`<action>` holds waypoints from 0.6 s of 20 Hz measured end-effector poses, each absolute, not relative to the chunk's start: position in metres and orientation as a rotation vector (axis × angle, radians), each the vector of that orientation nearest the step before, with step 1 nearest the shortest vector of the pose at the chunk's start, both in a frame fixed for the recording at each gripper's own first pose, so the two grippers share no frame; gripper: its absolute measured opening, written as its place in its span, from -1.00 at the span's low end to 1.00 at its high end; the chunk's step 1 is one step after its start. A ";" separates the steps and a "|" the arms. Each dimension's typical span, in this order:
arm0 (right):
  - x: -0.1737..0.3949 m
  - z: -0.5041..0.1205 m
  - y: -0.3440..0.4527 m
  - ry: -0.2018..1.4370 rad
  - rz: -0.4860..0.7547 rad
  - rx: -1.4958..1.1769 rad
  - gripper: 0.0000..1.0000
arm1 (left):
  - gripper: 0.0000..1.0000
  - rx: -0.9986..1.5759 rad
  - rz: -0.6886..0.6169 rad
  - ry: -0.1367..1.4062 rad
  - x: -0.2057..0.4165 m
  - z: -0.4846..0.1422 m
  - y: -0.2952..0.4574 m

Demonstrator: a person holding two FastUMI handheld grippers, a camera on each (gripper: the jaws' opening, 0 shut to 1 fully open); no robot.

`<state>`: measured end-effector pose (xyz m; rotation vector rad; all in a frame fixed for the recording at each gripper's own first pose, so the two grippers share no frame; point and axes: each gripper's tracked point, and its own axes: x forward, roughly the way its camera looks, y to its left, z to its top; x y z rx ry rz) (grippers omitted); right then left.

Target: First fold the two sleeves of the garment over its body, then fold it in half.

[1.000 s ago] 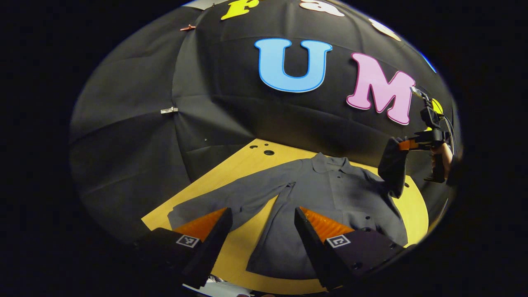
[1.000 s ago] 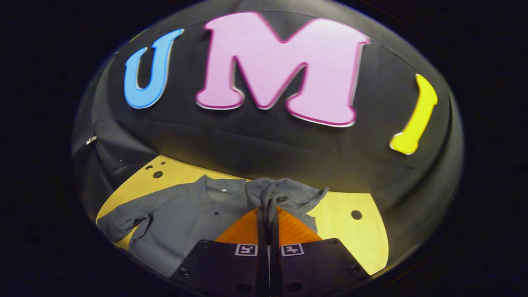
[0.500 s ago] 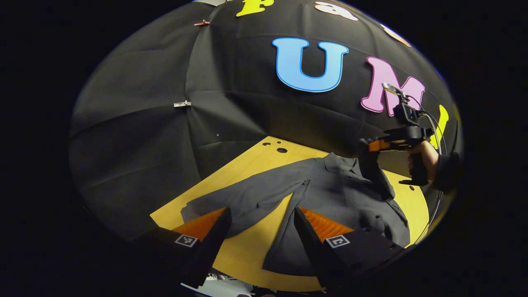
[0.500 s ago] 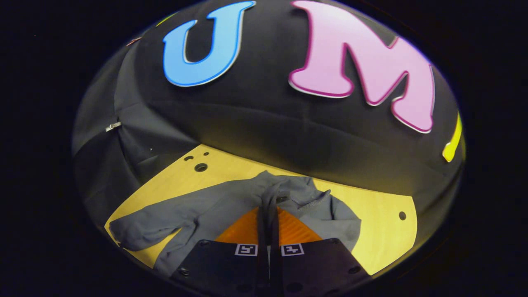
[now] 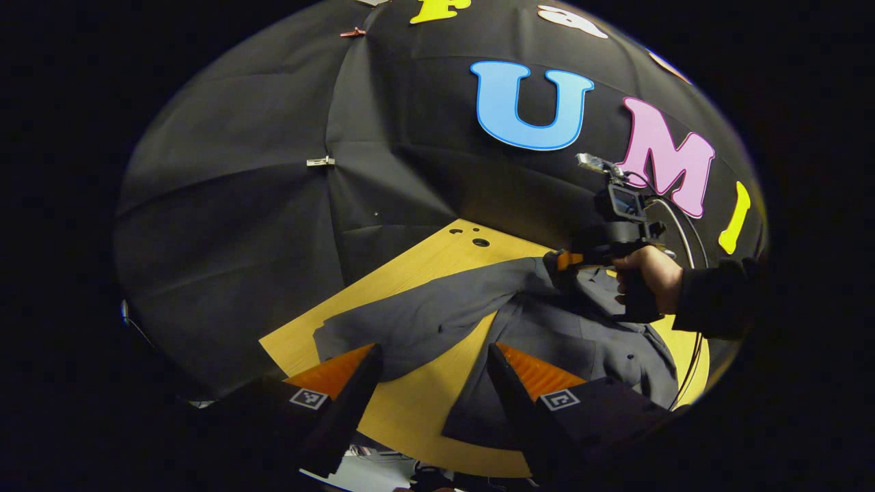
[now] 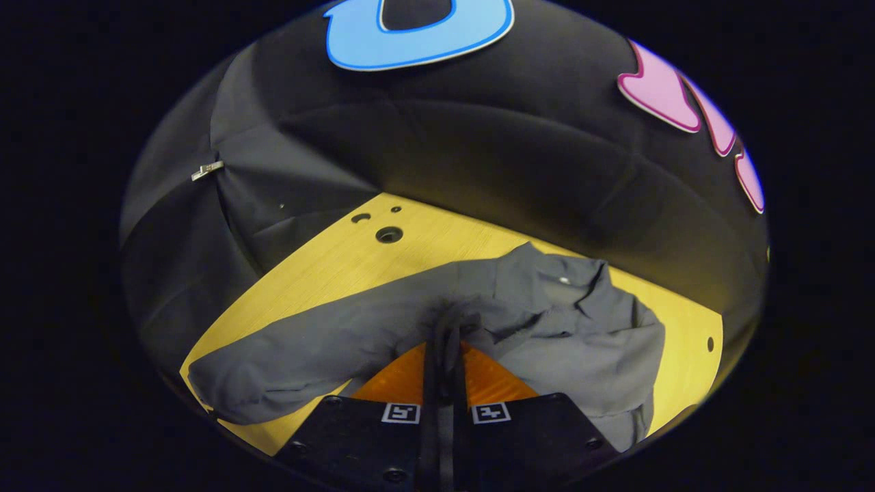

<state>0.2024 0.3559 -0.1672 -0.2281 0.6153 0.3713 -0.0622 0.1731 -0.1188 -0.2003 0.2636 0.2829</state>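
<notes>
Black cloth wall (image 5: 239,205), creased, clipped at seam by small metal clip (image 5: 320,162). Yellow wooden tabletop (image 5: 410,410), round holes (image 6: 388,234) near far edge. Grey garment (image 5: 595,348) spread on tabletop, left sleeve (image 5: 417,318) stretched flat toward table corner. Right gripper (image 6: 444,345) clenched on bunched right sleeve (image 6: 454,321), over garment body near collar, held by hand (image 5: 646,273). Left gripper (image 5: 431,376) released, jaws apart, above near table edge.

black sleeve (image 5: 711,301) behind the hand (image 5: 649,273); black cable (image 5: 683,225) loops above it; square coded markers (image 6: 402,413) on gripper bodies.
</notes>
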 end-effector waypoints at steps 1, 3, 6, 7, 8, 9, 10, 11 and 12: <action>0.198 -0.174 0.365 0.635 0.393 -0.216 -0.62 | 0.94 -0.193 0.289 0.261 -0.063 -0.118 0.176; 0.192 -0.173 0.374 0.641 0.422 -0.197 -0.31 | 0.94 -0.198 0.302 0.258 -0.065 -0.118 0.183; 0.177 -0.162 0.374 0.609 0.434 -0.204 0.51 | 0.86 -0.243 0.330 0.244 -0.059 -0.121 0.197; 0.172 -0.156 0.368 0.600 0.434 -0.203 0.86 | 0.94 -0.248 0.346 0.242 -0.056 -0.124 0.204; 0.168 -0.150 0.364 0.596 0.431 -0.202 1.00 | 0.94 -0.249 0.367 0.243 -0.054 -0.128 0.214; 0.160 -0.145 0.358 0.589 0.425 -0.199 0.86 | 0.94 -0.255 0.388 0.243 -0.051 -0.132 0.225; 0.155 -0.139 0.350 0.583 0.417 -0.194 0.98 | 0.93 -0.267 0.404 0.241 -0.048 -0.134 0.234; 0.149 -0.134 0.340 0.578 0.404 -0.189 0.98 | 0.94 -0.280 0.421 0.243 -0.045 -0.137 0.245; 0.146 -0.131 0.329 0.575 0.392 -0.183 0.98 | 0.94 -0.291 0.440 0.244 -0.044 -0.141 0.255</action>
